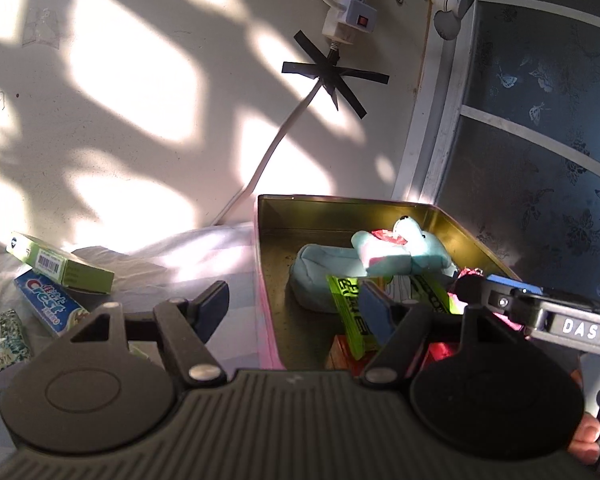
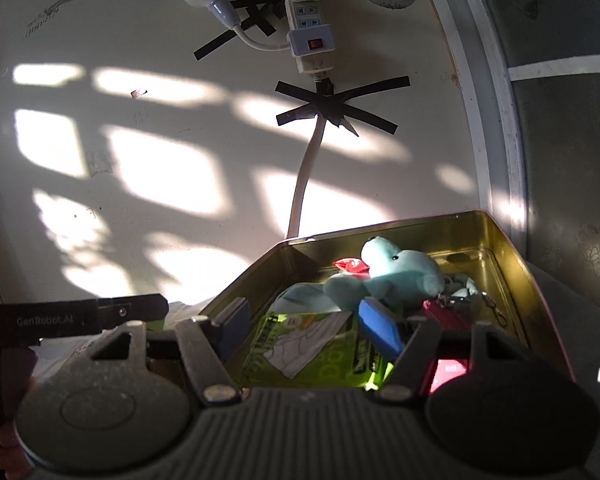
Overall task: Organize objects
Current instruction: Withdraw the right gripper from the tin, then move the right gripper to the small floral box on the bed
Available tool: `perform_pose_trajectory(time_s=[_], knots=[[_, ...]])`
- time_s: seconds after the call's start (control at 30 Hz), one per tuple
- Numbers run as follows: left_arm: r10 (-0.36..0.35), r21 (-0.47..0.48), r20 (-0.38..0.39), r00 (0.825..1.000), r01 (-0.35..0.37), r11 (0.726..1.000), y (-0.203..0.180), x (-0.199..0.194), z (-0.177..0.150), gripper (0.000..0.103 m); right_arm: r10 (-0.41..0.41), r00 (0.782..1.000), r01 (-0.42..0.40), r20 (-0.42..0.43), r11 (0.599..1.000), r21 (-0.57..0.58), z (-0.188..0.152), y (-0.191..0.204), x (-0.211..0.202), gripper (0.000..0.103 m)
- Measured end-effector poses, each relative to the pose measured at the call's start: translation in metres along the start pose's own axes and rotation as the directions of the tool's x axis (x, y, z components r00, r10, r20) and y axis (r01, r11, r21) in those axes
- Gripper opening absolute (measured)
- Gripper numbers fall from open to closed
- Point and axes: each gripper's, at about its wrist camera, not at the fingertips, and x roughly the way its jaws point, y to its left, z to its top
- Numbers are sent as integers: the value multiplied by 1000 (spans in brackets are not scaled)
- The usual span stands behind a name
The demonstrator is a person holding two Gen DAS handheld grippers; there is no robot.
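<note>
Tin box [image 1: 452, 216] sitting on the bed, already holding a teal plush [image 1: 404, 248], pouch and green packets. Left view: left gripper [image 1: 296, 312] hanging spread and empty, straddling the tin's near-left wall; toothpaste box [image 1: 48, 300] and green carton [image 1: 60, 264] lying outside, likely next to collect. Right view: right gripper [image 2: 312, 324] hovering spread, empty, over the green packet [image 2: 300, 344]. Tin's near contents are hiding behind both gripper bodies; red items too blurred to name.
</note>
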Motion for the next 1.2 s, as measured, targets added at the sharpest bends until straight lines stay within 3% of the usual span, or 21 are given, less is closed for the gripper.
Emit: perform_pose_trajectory(time_s=[0.37, 0.57, 1.03, 1.2], knots=[[127, 1, -67, 990, -127, 992, 33, -33, -41, 73, 53, 997, -53, -50, 999, -7, -19, 42, -21, 64], [180, -4, -77, 981, -181, 983, 56, -45, -56, 73, 81, 990, -81, -116, 997, 4, -31, 60, -15, 64], [288, -44, -95, 953, -293, 955, 114, -63, -77, 73, 135, 969, -157, -205, 983, -93, -43, 123, 3, 64], [339, -81, -101, 935, -347, 934, 144, -74, -84, 73, 167, 954, -205, -248, 969, -136, -50, 148, 12, 64]])
